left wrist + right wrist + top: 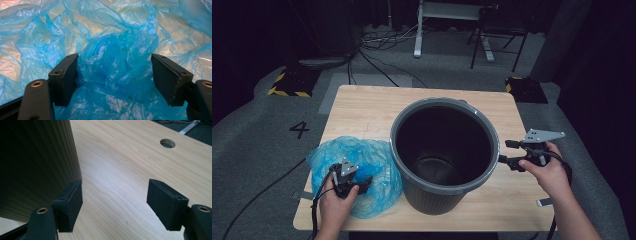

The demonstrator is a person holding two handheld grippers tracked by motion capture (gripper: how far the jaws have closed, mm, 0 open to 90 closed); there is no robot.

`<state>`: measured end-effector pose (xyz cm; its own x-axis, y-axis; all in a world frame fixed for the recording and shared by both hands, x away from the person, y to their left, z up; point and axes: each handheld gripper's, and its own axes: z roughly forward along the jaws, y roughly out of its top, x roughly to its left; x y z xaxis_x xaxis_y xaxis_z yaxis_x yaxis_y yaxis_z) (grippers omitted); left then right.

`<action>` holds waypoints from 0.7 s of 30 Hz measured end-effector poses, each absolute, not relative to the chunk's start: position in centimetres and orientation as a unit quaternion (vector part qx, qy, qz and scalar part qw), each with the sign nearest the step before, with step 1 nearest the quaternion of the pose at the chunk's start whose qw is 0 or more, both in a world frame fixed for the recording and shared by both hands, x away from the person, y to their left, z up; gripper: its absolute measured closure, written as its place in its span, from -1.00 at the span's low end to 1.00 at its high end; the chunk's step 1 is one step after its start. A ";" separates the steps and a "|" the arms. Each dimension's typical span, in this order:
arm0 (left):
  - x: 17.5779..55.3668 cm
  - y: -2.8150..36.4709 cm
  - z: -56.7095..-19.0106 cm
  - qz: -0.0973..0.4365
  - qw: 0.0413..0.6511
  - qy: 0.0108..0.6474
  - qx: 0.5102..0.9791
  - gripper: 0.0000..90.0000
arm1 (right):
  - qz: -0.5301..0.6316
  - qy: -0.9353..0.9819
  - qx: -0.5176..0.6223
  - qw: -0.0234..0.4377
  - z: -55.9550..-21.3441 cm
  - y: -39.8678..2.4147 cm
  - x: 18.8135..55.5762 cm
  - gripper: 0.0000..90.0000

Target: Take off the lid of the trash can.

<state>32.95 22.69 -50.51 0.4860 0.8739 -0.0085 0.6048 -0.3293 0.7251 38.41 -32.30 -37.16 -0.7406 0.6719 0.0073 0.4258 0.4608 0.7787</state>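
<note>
Looks like I'm at the pick-up step of lining the bin (444, 155) with the blue bag (362, 165). The bag lies crumpled on the table (362, 107), just left of the bin and touching its wall.

Left gripper (113, 75) sits low in the plastic, jaws spread with a bunched fold between them, pads not yet pressing. Left hand (334, 202) comes in from the near edge, tilted down into the heap.

Right gripper (512, 152) hangs beside the bin's right wall near the rim, jaws spread on nothing, pointing left at the bin; in its own view one jaw is close by the ribbed wall.

Next move, I'd say: pinch that fold, lift clear, then find the bag's mouth for the right gripper.
</note>
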 end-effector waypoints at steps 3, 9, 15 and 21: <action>33.0 22.7 -50.5 0.197 0.342 0.467 0.791 -0.43 | 0.402 0.843 0.323 0.155 -36.3 -32.4 38.4 -0.33; 33.2 22.6 -50.5 0.196 0.343 0.466 0.792 -0.45 | 0.400 0.848 0.313 0.150 -34.1 -32.9 39.0 -0.31; 33.2 22.6 -50.5 0.196 0.342 0.466 0.792 -0.45 | 0.392 0.851 0.311 0.158 -32.7 -33.1 39.5 -0.31; 33.2 22.6 -50.5 0.196 0.342 0.467 0.792 -0.45 | 0.402 0.847 0.304 0.167 -30.8 -32.9 39.6 -0.31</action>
